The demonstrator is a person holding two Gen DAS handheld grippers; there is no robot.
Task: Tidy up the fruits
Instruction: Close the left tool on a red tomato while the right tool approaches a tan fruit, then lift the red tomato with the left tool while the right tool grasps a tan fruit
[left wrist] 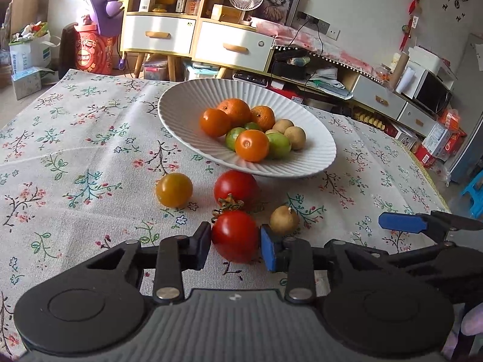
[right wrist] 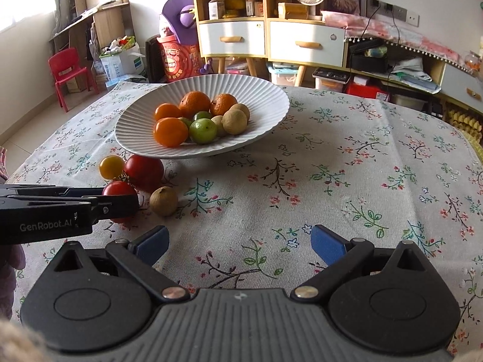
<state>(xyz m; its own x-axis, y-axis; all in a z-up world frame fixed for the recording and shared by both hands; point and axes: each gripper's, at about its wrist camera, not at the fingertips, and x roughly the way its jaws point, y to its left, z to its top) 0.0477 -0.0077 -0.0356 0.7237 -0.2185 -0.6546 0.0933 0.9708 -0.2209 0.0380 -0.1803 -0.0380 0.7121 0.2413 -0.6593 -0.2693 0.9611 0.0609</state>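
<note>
Floral cotton tablecloth [left wrist: 90, 138] carries a ribbed white ceramic plate [left wrist: 187, 96] piled with fruit. Before it, left to right, lie a round yellow tomato [left wrist: 174, 189], two glossy red tomatoes, and a tan longan [left wrist: 283, 219]. Left gripper [left wrist: 235, 246] pinches the nearer red tomato [left wrist: 235, 235]; right gripper [right wrist: 238, 242] gapes wide, empty.

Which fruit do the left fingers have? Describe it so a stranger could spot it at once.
Start at the white ribbed bowl on the floral tablecloth. Four fruits lie loose on the cloth in front of it. The one meant is the nearer red tomato, pinched in the left gripper. Its neighbours lie free: another red tomato, a yellow tomato and a tan round fruit.
</note>
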